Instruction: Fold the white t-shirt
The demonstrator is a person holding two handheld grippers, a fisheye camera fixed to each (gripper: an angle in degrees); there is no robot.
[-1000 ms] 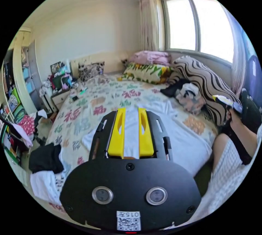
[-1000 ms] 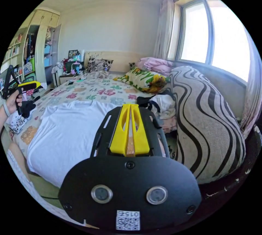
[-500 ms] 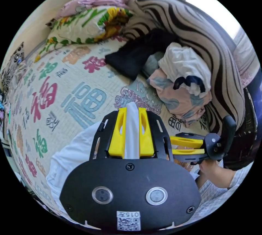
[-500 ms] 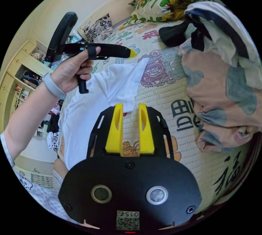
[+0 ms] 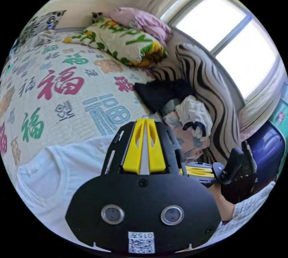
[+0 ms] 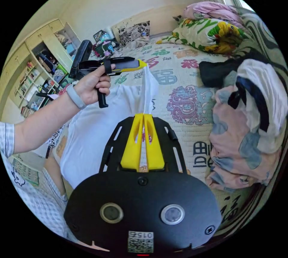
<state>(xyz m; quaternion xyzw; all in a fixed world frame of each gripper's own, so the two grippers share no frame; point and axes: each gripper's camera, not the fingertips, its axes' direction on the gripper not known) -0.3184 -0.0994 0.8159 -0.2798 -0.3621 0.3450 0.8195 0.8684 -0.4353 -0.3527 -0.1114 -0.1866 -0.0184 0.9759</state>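
One white t-shirt, two grippers, three pillows.

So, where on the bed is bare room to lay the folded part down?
The printed bedspread is bare between the white t-shirt and the floral pillow. It is crowded beside the striped cushion, where the clothes pile and a black garment lie.
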